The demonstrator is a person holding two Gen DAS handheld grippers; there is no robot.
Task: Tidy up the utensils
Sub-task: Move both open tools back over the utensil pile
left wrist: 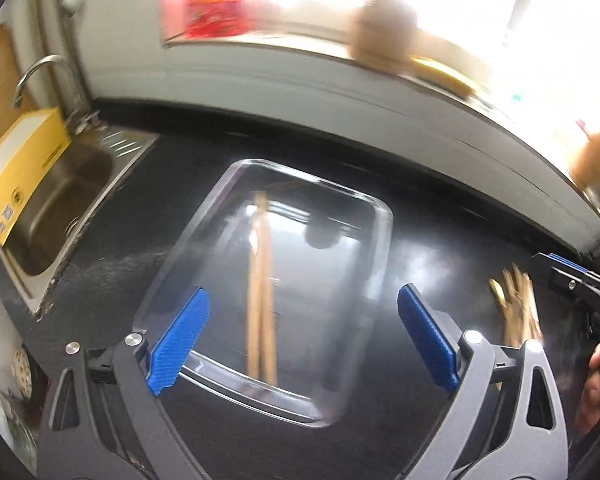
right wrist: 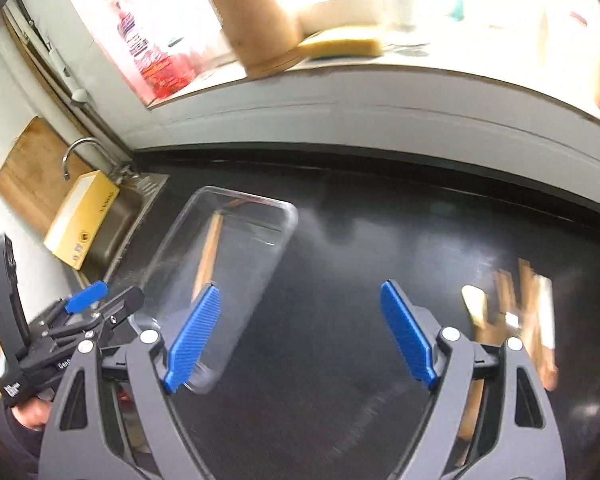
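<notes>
The wooden chopsticks (left wrist: 262, 280) lie lengthwise inside the clear glass tray (left wrist: 380, 216) on the dark desk (right wrist: 360, 240); more wooden utensils (right wrist: 516, 312) sit loose to its right (blurred, so their kinds are unclear). They look light, stiff and thin, likely best pinched mid-length. The left tongs (left wrist: 302, 340) gape wide and empty above the tray; the right tongs (right wrist: 300, 332) too, touching nothing.

Both cameras ride the hand-held grippers, looking steeply down at the black countertop (left wrist: 440, 240) toward its back edge. The left one hangs close over the glass tray (left wrist: 364, 216); the right sits further right, and both catch the tray and the sink (right wrist: 112, 220) at the left end.
</notes>
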